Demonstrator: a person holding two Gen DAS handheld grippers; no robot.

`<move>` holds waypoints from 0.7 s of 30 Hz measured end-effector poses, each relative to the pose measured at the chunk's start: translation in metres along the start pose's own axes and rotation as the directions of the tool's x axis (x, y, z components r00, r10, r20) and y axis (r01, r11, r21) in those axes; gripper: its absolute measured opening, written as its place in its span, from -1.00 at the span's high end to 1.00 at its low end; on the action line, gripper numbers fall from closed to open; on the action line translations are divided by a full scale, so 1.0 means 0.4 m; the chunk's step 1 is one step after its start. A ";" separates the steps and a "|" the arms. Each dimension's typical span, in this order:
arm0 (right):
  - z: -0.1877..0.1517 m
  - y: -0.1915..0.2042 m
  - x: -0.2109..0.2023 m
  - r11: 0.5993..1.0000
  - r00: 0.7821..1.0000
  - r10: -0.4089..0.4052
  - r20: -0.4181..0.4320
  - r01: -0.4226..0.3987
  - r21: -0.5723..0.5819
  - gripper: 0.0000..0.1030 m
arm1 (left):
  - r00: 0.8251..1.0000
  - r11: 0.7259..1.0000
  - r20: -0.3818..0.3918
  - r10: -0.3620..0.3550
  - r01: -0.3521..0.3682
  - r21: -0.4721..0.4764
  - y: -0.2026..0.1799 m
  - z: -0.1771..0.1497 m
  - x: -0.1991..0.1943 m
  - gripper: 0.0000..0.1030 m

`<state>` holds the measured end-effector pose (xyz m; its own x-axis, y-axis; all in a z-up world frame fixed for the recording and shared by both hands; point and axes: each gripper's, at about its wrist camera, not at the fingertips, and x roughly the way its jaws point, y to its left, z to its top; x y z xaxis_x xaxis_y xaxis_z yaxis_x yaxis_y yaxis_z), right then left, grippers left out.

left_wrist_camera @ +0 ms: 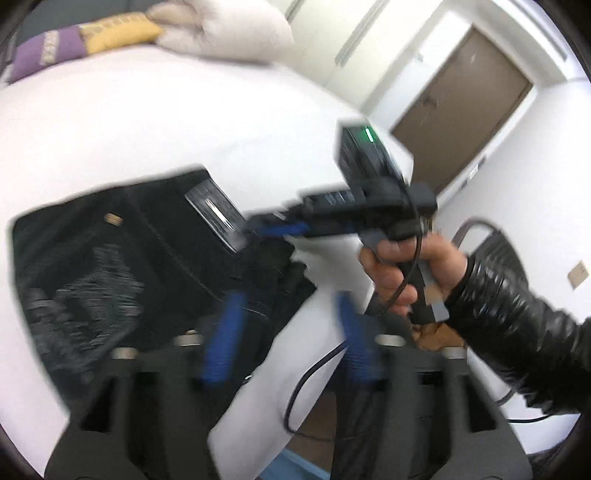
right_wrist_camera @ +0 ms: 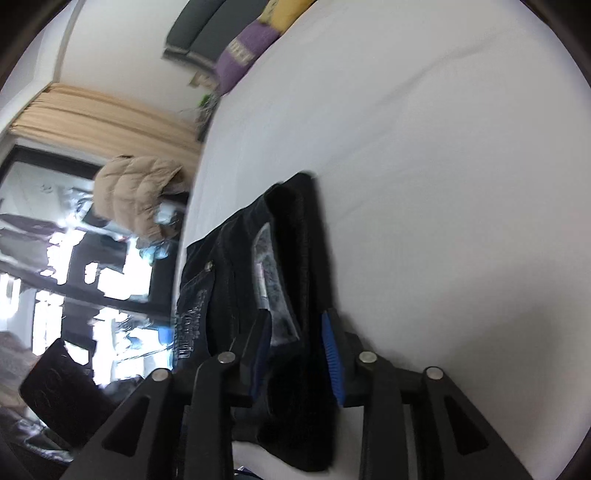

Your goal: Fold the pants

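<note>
The black pants (left_wrist_camera: 122, 258) lie folded on the white bed (left_wrist_camera: 166, 129), ahead of and to the left of the left claw (left_wrist_camera: 290, 328), whose blue-padded fingers (left_wrist_camera: 223, 332) stand apart with nothing pressed between them; one pad hangs over the cloth's near edge, the other over bare sheet. Just beyond it the right claw (left_wrist_camera: 258, 230) reaches in from the right, held by a hand (left_wrist_camera: 410, 273) in a shiny black sleeve (left_wrist_camera: 517, 332), its tips at the pants' edge beside a pale label (left_wrist_camera: 216, 210). A black cable (left_wrist_camera: 314, 376) loops down between the two tools. In the right wrist view the right claw (right_wrist_camera: 299, 350) straddles a thick fold of the pants (right_wrist_camera: 295, 229); cloth fills the gap, though blur hides whether the pads (right_wrist_camera: 332, 354) press on it. Far ahead of the left claw lie a cream pillow (left_wrist_camera: 225, 29) and a purple and yellow cushion (left_wrist_camera: 81, 44); a brown door (left_wrist_camera: 461, 103) stands off to the right. Left of the right claw hang a tan puffer jacket (right_wrist_camera: 136, 192) and beige curtain (right_wrist_camera: 103, 114).
</note>
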<state>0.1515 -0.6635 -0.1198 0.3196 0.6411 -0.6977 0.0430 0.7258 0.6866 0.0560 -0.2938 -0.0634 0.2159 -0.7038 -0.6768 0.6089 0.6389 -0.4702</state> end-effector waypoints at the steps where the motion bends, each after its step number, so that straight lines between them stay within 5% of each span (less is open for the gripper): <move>1: -0.004 0.013 -0.022 0.998 0.998 -0.056 0.018 0.056 -0.014 0.27 | 1.000 1.000 0.028 0.009 -0.009 -0.015 0.018 -0.001 -0.021 -0.29; 3: -0.007 0.050 -0.053 0.998 0.999 -0.033 0.042 0.035 -0.044 0.30 | 0.998 0.998 0.063 0.029 -0.026 -0.059 0.064 -0.002 -0.043 -0.29; 6: -0.018 0.143 -0.055 0.990 0.999 0.001 0.042 0.005 -0.141 0.60 | 0.993 0.985 0.077 0.085 -0.072 -0.157 0.176 0.002 -0.040 -0.24; 9: -0.034 0.186 0.014 0.978 0.998 -0.061 -0.025 0.054 -0.201 0.77 | 0.995 0.969 0.059 0.079 -0.062 -0.239 0.260 0.006 0.000 0.39; 12: -0.064 0.153 0.081 0.969 0.983 -0.168 -0.075 0.150 -0.195 1.00 | 0.993 0.960 0.044 0.112 -0.097 -0.262 0.352 0.037 0.037 0.47; 17: -0.083 0.095 0.081 0.987 0.996 -0.086 -0.030 0.081 -0.136 1.00 | 0.995 0.941 0.008 0.096 -0.089 -0.326 0.477 0.045 0.120 0.70; 21: -0.086 0.068 0.093 0.994 0.999 -0.037 -0.008 0.036 -0.105 1.00 | 0.996 0.943 0.056 0.076 -0.054 -0.329 0.489 -0.011 0.107 0.76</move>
<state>0.1321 -0.6114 -0.1339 0.3097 0.6160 -0.7243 -0.0451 0.7704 0.6359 0.1810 -0.1974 -0.1870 0.3038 -0.6693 -0.6780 0.3109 0.7423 -0.5935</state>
